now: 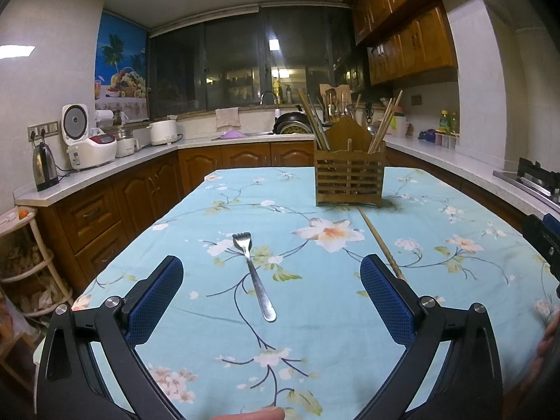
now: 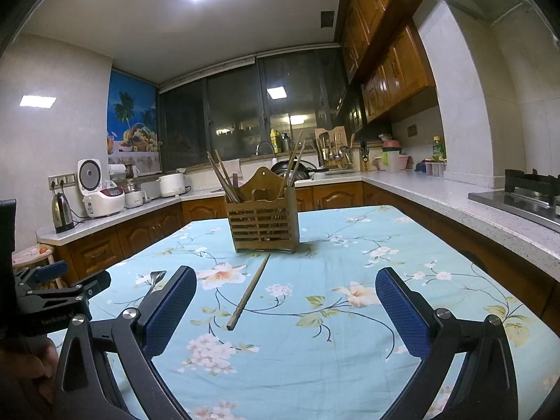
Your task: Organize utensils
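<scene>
A steel electric kettle point(image 1: 44, 166) stands on the pale stone counter point(image 1: 105, 171) beside a white rice cooker with its lid up point(image 1: 87, 140). Behind them hangs a blue tropical fruit poster point(image 1: 120, 66). A black gas hob point(image 2: 525, 196) sits on the counter opposite, under brown wooden wall cabinets point(image 2: 392, 59).

A home kitchen. Wooden cabinets point(image 1: 409, 45) line the far right wall. Rice cooker point(image 1: 91, 147) and kettle point(image 1: 44, 166) sit far left.
</scene>
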`<state>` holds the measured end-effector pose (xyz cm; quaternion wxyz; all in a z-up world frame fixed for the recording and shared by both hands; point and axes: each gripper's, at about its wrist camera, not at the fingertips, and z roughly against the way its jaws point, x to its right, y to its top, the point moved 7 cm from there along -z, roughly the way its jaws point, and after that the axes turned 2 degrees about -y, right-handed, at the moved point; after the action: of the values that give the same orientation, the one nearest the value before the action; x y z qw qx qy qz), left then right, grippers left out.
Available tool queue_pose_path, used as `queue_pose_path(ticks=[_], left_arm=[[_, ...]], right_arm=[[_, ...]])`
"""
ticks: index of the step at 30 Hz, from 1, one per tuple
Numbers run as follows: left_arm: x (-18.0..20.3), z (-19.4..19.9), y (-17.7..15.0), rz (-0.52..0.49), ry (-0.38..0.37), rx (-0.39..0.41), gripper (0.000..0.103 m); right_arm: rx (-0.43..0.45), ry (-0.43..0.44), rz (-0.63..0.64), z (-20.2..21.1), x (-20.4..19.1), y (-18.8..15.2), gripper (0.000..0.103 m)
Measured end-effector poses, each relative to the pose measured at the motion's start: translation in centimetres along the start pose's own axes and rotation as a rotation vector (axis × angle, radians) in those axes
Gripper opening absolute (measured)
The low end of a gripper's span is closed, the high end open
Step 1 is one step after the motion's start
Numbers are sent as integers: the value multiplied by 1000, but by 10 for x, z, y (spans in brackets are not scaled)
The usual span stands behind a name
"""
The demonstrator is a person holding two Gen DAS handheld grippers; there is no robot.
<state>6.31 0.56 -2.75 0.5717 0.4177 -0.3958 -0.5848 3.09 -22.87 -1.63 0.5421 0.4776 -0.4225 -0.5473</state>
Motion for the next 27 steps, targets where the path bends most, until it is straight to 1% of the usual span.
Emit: queue_pose_path(ticks=[27], left_arm=[[-1, 1, -1, -8, -4, -7, 103]], right_arm=[[1, 0, -4, 1, -1, 0, 103]])
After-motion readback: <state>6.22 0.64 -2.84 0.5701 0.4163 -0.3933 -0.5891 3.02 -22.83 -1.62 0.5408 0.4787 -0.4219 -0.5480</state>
